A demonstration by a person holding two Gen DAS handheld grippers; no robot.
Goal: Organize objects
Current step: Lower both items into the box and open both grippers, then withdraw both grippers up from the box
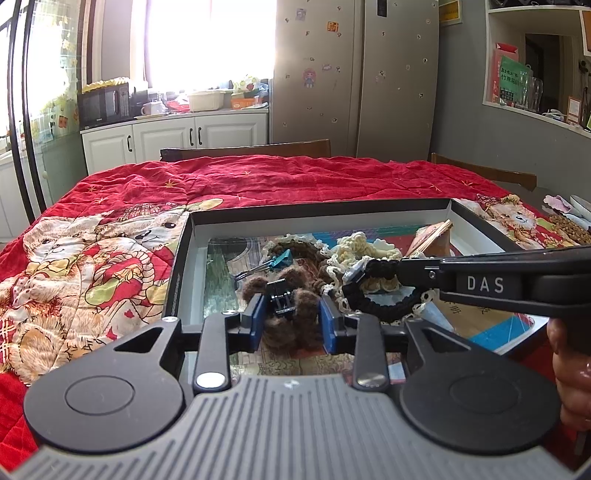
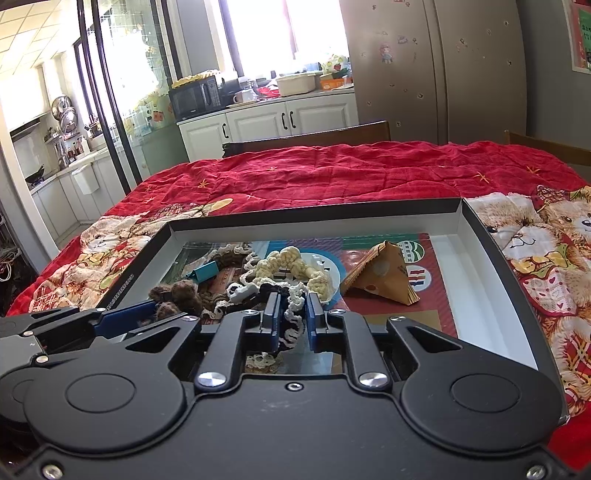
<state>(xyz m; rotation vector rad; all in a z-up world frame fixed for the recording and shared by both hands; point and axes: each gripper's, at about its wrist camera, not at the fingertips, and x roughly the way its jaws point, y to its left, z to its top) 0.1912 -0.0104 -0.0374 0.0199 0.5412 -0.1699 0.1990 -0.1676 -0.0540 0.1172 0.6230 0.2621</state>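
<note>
Both claws over the box [image 1: 184,236], sorting clutter.
We see the left claw [image 1: 291,314] part-open around the brown furry clip [image 1: 284,295]; the right claw [image 2: 291,317] is narrow, pinching the black braided cord [image 1: 380,266].

Daylight pours in from the back window, and both fisheye views bend hard at the edges.

The window [image 1: 207,40] blows out to pure white in the left wrist view, and its glare washes over the fridge's [image 1: 354,74] left edge; the right wrist view shows the same burnt-out pane [image 2: 280,33]. The red quilt [image 2: 369,173] sits bright and evenly lit, shadows soft and shallow inside the box [image 2: 317,218]. Straight lines curve: the black door frame [image 1: 22,110] bows at the left, the shelf [image 1: 535,110] tilts at the right. Detail is fairly sharp mid-frame, softer toward the corners, and the near gripper bodies are dark with dull highlights.
</note>
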